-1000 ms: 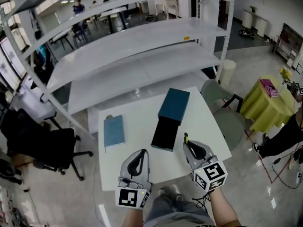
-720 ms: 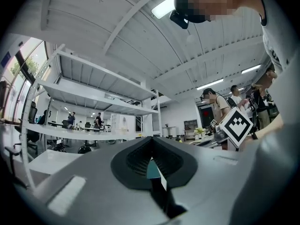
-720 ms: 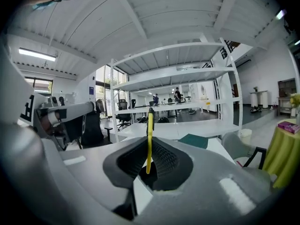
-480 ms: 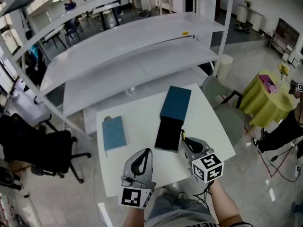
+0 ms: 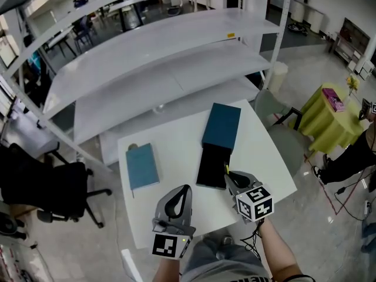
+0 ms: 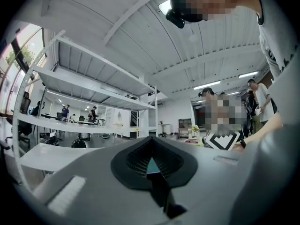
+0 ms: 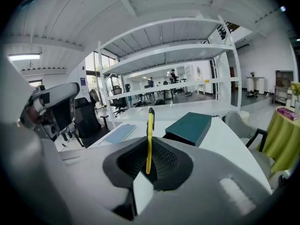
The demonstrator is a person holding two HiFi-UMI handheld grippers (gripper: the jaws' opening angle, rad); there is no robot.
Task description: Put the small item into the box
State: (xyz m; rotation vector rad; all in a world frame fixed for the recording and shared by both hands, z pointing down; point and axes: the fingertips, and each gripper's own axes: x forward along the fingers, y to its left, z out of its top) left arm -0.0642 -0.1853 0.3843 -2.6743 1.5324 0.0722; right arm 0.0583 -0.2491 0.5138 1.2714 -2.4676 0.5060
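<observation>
On the white table [image 5: 176, 140] lies an open black box tray [image 5: 212, 166], with its teal lid [image 5: 221, 126] resting over the tray's far end. My right gripper [image 5: 230, 176] is shut on a thin yellow pen [image 5: 227, 169] with a black tip, right at the tray's near right edge. In the right gripper view the pen [image 7: 149, 139] stands upright between the jaws of that gripper [image 7: 149, 159], with the teal lid [image 7: 190, 127] beyond it. My left gripper [image 5: 177, 200] hovers over the table's near edge, left of the tray. Its jaws [image 6: 151, 149] are shut on nothing.
A blue notebook [image 5: 143, 166] lies on the table's left side, also visible from the right gripper [image 7: 119, 133]. Grey shelving [image 5: 164, 57] stands behind the table. A black office chair [image 5: 41, 187] is at the left, a grey chair [image 5: 276, 119] at the right.
My right gripper with the pen has edged forward and left, closer to the black tray. The left gripper has barely moved. The head view has shifted slightly.
</observation>
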